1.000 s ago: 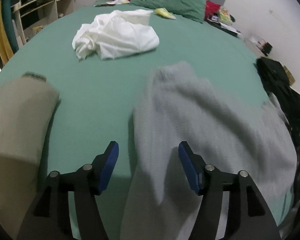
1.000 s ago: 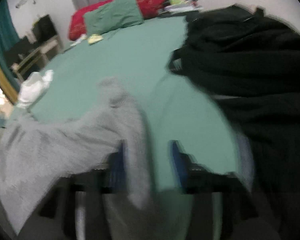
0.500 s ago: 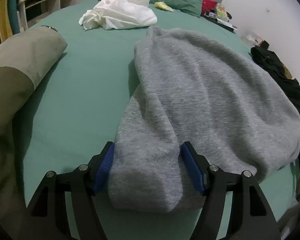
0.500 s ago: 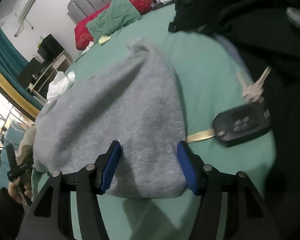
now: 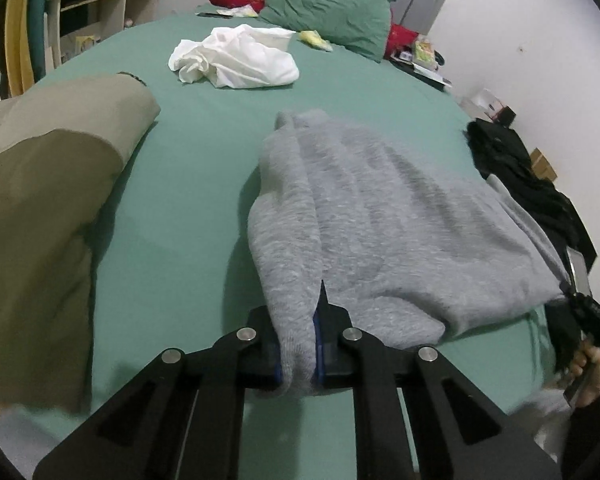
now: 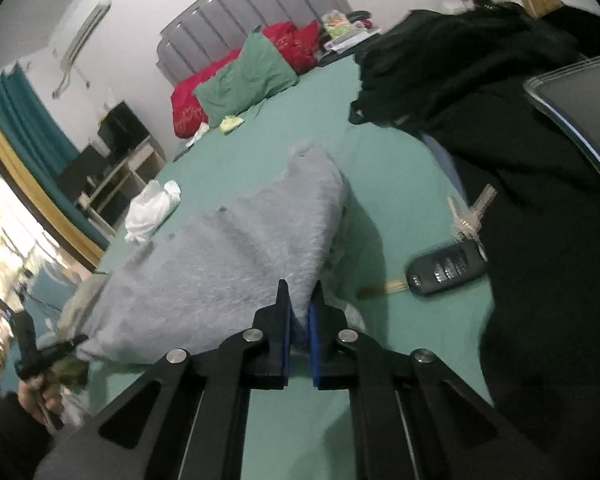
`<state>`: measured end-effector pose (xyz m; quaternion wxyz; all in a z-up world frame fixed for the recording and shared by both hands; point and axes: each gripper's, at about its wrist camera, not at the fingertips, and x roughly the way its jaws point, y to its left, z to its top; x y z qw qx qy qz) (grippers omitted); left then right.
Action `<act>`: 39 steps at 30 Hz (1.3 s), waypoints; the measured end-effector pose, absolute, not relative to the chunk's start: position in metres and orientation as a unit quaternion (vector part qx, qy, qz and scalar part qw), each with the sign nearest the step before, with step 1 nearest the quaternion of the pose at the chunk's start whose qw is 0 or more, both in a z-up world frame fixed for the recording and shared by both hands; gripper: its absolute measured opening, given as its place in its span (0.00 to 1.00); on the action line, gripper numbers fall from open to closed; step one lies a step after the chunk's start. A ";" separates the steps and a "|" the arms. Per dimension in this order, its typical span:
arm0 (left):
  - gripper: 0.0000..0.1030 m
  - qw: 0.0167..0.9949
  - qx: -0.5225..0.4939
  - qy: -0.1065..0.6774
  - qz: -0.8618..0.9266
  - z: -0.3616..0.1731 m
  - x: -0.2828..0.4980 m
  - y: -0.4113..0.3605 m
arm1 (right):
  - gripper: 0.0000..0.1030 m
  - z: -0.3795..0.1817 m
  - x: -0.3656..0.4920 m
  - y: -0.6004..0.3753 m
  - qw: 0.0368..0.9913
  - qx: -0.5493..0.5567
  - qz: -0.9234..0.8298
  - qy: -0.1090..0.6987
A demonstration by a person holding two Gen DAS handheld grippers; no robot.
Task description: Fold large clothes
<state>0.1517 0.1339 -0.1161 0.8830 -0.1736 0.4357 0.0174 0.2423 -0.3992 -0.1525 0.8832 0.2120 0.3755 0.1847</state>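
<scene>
While each hand-held gripper has just closed, left (image 5: 298,344) and right (image 6: 298,332) pinching grey sweater (image 5: 380,220) corners

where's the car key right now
In the right wrist view the car key lies on the green sheet, right of the grey sweater, beside the black clothes.
</scene>
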 end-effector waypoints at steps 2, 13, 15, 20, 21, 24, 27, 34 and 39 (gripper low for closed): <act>0.12 0.879 -0.171 0.446 0.018 -0.114 0.136 0.126 | 0.07 -0.155 0.229 -0.404 0.882 0.213 0.178 0.381; 0.28 0.842 -0.169 0.509 0.056 -0.146 0.115 0.124 | 0.13 -0.202 0.235 -0.401 0.839 0.224 0.153 0.472; 0.49 0.859 -0.155 0.480 0.081 -0.129 0.111 0.121 | 0.28 -0.200 0.235 -0.403 0.841 0.240 0.152 0.461; 0.58 0.909 -0.102 0.392 0.099 -0.068 0.120 0.094 | 0.91 -0.184 0.238 -0.401 0.865 0.220 0.143 0.427; 0.59 0.914 -0.091 0.388 0.073 -0.062 0.128 0.081 | 0.91 -0.186 0.241 -0.402 0.862 0.229 0.146 0.428; 0.59 0.918 -0.070 0.391 0.009 -0.057 0.153 0.045 | 0.91 -0.200 0.257 -0.405 0.840 0.282 0.165 0.434; 0.59 0.911 -0.074 0.404 -0.031 -0.069 0.186 0.011 | 0.92 -0.218 0.277 -0.397 0.812 0.322 0.204 0.442; 0.59 0.893 -0.124 0.426 -0.073 -0.104 0.248 -0.028 | 0.93 -0.226 0.303 -0.382 0.801 0.368 0.249 0.401; 0.58 0.871 -0.101 0.478 -0.056 -0.150 0.276 -0.033 | 0.93 -0.226 0.314 -0.357 0.786 0.362 0.290 0.409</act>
